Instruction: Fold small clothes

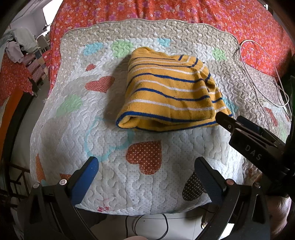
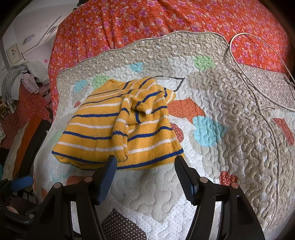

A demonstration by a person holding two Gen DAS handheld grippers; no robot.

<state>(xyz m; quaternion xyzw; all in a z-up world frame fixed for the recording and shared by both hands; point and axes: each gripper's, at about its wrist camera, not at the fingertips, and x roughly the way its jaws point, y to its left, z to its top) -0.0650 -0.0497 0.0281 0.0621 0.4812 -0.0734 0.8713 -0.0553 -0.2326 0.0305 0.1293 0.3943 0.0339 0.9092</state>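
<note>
A small yellow garment with blue and white stripes (image 1: 171, 92) lies folded into a thick bundle on a quilted mat (image 1: 114, 144). It also shows in the right wrist view (image 2: 103, 129), with a sleeve lying across its top. My left gripper (image 1: 145, 164) is open and empty, well short of the garment's near edge. My right gripper (image 2: 145, 162) is open and empty, its fingertips at the garment's near hem. In the left wrist view the right gripper (image 1: 226, 120) reaches in from the right to the garment's near right corner.
The mat with heart patches lies on an orange floral bedspread (image 1: 202, 13). A white cable (image 2: 247, 61) runs over the mat's far right part. A pile of clothes (image 2: 24, 77) sits off the bed at far left. The mat's near edge drops off (image 1: 140, 212).
</note>
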